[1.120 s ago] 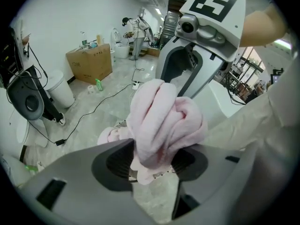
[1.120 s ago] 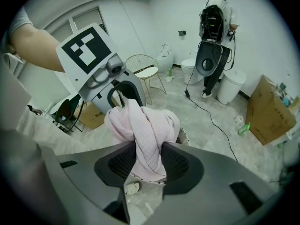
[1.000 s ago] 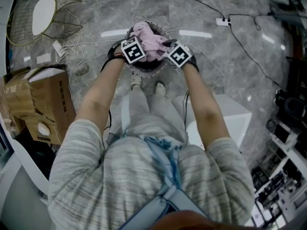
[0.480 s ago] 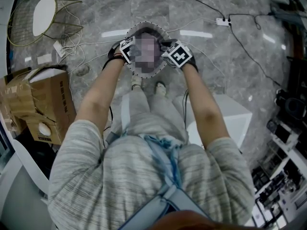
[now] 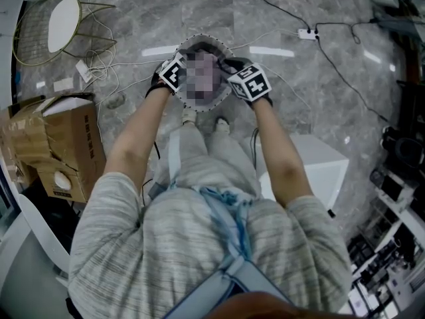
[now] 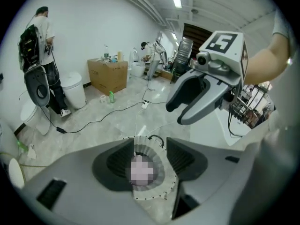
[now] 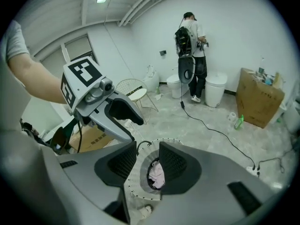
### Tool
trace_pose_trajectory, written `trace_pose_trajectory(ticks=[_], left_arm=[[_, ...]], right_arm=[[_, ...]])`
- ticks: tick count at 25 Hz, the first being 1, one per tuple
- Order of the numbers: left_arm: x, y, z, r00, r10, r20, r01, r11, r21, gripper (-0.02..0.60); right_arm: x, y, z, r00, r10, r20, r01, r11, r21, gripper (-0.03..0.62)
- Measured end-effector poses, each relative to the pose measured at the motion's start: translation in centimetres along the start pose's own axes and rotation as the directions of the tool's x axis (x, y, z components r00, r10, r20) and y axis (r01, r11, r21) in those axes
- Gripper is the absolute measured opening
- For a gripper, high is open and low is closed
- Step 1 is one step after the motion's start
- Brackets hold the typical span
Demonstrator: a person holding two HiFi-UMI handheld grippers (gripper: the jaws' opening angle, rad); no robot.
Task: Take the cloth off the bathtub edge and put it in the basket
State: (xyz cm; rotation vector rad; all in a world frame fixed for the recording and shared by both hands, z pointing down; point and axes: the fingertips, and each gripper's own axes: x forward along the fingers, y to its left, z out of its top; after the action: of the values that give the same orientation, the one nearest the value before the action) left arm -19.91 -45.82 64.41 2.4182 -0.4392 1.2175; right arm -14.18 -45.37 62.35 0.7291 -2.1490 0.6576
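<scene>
Cloth [image 7: 157, 175] sunk into basket [image 7: 134, 184] vs 1 s ago; left gripper [image 6: 150, 156], right gripper [image 7: 149, 162] jaws narrowly apart, empty; task looks done.

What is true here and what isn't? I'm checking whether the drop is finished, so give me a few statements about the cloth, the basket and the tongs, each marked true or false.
1. The pink cloth lies inside the basket. True.
2. The right tongs are clamped on the cloth. False: their jaws stand apart above the basket, gripping nothing.
3. The left tongs are open and empty. True.
4. The basket sits on a bathtub edge. False: it stands on the grey floor.
</scene>
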Motion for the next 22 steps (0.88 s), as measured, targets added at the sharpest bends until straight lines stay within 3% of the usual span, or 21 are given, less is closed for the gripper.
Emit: trace_pose_trajectory(ticks=[4, 10, 16, 22], left_arm=[[-1.7, -0.2, 2.2, 0.992, 0.018, 0.123, -0.011, 0.998, -0.062, 0.204], [-4.5, -1.5, 4.8, 0.961, 0.021, 0.274, 0.009, 0.994, -0.106, 0.204], [-8.4, -3.5, 8.6, 0.885, 0.017, 0.465, 0.058, 0.987, -0.147, 0.202], [-12.2, -5.3, 10.6, 0.828, 0.033, 0.559, 0.024, 0.995, -0.095, 0.202]], right_arm=[[-1.8, 0.2, 1.1, 0.995, -0.015, 0.099, 0.009, 0.998, 0.059, 0.146], [-4.5, 0.9, 2.8, 0.979, -0.023, 0.203, 0.007, 0.997, 0.079, 0.146], [-8.5, 2.3, 5.5, 0.936, 0.011, 0.351, -0.046, 0.995, 0.091, 0.146], [-11.9, 4.0, 7.5, 0.902, 0.008, 0.432, -0.023, 0.999, 0.031, 0.146]])
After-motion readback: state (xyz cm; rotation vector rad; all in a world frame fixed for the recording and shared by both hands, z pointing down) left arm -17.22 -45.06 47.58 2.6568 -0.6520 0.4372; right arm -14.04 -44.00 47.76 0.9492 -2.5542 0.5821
